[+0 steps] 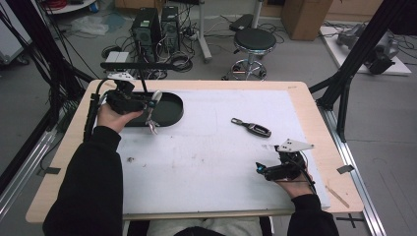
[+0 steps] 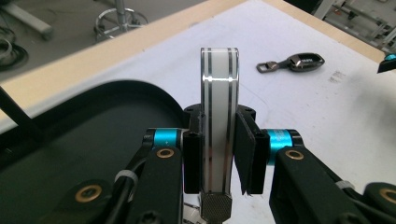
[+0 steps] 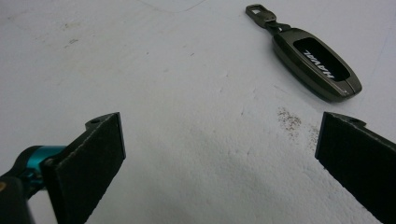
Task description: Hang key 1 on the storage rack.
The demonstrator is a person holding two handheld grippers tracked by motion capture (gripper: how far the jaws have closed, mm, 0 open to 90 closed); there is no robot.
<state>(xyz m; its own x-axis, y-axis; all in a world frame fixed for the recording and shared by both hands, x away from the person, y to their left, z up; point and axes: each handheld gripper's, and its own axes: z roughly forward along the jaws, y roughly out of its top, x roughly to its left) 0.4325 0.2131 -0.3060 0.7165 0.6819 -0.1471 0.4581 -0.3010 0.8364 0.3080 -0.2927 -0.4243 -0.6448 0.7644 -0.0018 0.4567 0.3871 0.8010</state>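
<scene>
1. A tray (image 1: 169,110) sits at the far left of the worktop (image 1: 305,105).
2. The left claw (image 1: 153,105) holds a flat fob (image 2: 218,121) over the tray's near edge.
3. A car key (image 1: 252,128) lies right of centre, beyond the right claw (image 1: 259,168).

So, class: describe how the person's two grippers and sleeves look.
Both sleeves are black. Each gripper, left gripper and right gripper, has black jaws with flat dark pads, cyan metal fittings and brass-coloured pivot bolts; each carries a grey three-cornered plate and a black cable.
</scene>
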